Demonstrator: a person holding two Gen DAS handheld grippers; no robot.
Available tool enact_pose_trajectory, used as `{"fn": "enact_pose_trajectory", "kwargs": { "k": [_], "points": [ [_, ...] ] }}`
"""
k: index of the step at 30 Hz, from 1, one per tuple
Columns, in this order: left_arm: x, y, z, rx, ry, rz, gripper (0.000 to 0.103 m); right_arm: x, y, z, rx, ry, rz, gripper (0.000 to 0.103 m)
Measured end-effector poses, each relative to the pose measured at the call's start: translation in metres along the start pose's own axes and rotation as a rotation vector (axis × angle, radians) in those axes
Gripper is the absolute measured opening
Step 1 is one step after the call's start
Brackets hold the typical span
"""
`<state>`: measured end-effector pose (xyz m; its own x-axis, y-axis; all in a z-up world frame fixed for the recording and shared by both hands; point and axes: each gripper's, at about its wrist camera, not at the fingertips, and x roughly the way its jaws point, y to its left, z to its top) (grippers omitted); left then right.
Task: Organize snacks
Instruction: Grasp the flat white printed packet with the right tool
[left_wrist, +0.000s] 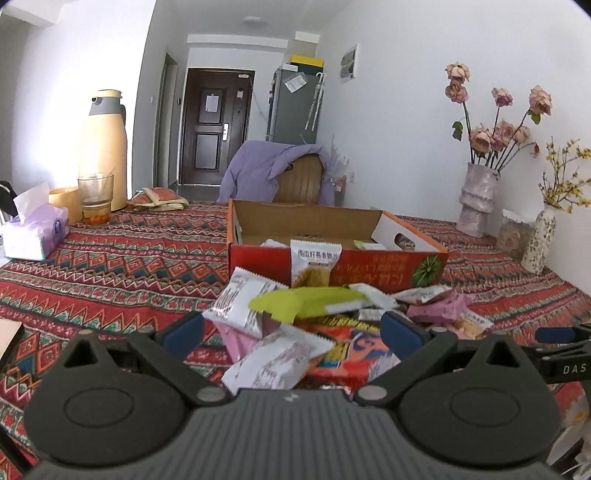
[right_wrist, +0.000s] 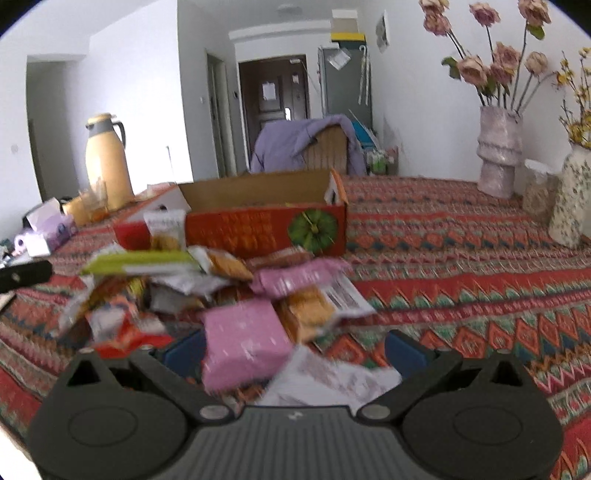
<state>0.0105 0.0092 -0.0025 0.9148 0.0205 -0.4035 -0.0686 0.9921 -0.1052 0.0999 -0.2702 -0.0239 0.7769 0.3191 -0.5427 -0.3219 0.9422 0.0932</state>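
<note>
Cardboard box (left_wrist: 332, 236) sits open-topped just behind the snack pile (left_wrist: 317, 317), ready for filling; both grippers, left (left_wrist: 291, 328) and right (right_wrist: 293, 350), hover before it, fingers spread, empty.

1. Snack pile (left_wrist: 325, 325): loose wrapped packets, white, pink, lime-green and orange-red, heaped and overlapping on the patterned cloth just before the box.
2. Red cardboard box (left_wrist: 369, 269): open-topped, upright, a few packets inside; 1 white packet (left_wrist: 314, 266) leans against its front wall.

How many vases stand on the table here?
2, both at the table's right edge by the wall: a tall pale vase holding pink roses, and nearer, a floral-patterned vase with yellow sprigs. None seems hidden.
</note>
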Motion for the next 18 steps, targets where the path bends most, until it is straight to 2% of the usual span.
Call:
{"fn": "enact_pose_trajectory", "kwargs": {
  "k": [8,18],
  "points": [
    [0.004,0.005,-0.008,-0.021,0.041,0.013,0.103,0.009,-0.014,-0.018,0.010,0.056,-0.053,0.103],
    [0.009,0.007,-0.010,-0.044,0.066,0.035,0.103,0.032,-0.003,-0.018,-0.039,0.097,-0.059,0.103]
  ]
}}
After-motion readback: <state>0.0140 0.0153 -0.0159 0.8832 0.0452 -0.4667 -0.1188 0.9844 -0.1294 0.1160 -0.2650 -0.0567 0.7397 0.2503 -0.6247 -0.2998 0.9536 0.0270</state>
